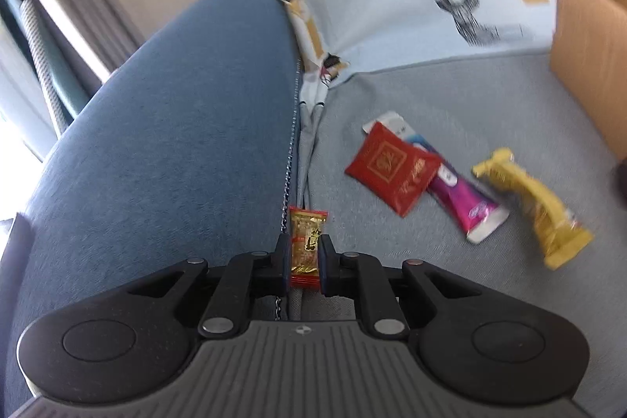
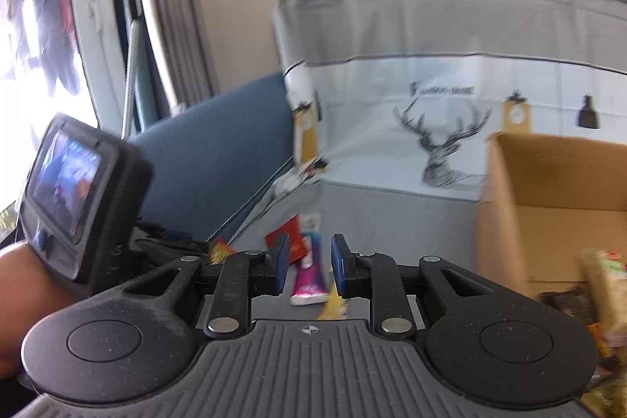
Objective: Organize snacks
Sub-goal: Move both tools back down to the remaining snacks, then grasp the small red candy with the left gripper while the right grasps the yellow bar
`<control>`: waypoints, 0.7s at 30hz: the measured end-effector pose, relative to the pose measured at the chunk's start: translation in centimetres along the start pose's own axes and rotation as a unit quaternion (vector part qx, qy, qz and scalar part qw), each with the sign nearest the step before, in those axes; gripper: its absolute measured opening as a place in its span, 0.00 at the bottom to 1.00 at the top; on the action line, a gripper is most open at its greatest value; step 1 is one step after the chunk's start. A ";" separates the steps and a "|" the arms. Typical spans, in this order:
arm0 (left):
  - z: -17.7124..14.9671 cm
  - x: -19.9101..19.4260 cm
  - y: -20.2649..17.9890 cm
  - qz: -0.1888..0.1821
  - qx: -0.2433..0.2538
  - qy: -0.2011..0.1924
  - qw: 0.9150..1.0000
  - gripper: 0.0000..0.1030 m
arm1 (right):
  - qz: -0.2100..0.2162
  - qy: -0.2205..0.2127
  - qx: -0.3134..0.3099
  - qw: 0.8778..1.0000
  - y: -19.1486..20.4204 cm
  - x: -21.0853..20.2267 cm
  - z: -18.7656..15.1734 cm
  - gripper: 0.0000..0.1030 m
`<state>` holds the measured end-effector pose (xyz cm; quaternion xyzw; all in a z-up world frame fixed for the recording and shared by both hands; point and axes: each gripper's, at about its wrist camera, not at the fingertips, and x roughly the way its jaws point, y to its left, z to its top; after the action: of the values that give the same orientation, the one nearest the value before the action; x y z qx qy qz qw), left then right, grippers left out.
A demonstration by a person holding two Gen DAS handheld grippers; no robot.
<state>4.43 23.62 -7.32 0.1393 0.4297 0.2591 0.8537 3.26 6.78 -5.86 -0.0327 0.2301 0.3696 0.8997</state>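
The left gripper [image 1: 305, 253] is clamped on a small gold candy [image 1: 307, 246], at the seam between the blue armrest [image 1: 176, 128] and the grey seat [image 1: 450, 104]. Ahead to its right lie a red packet [image 1: 392, 169], a pink tube [image 1: 466, 204] and a yellow wrapper [image 1: 542, 212]; the cardboard box [image 1: 588, 65] stands beyond them. The right gripper [image 2: 309, 265] hangs with jaws part open, holding nothing, the pink tube below. To do it well, the candy probably needs lifting clear of the seam, kept pinched until over the box.
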 end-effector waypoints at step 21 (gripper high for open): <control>-0.1 5.5 -3.8 0.062 0.100 0.066 0.991 0.17 | -0.023 0.106 -0.029 0.994 -0.8 8.4 -4.1 0.23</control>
<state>8.29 23.59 -12.71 0.2328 0.4998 0.2761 0.7873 7.40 10.75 -13.33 -0.1032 0.3127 0.3501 0.8770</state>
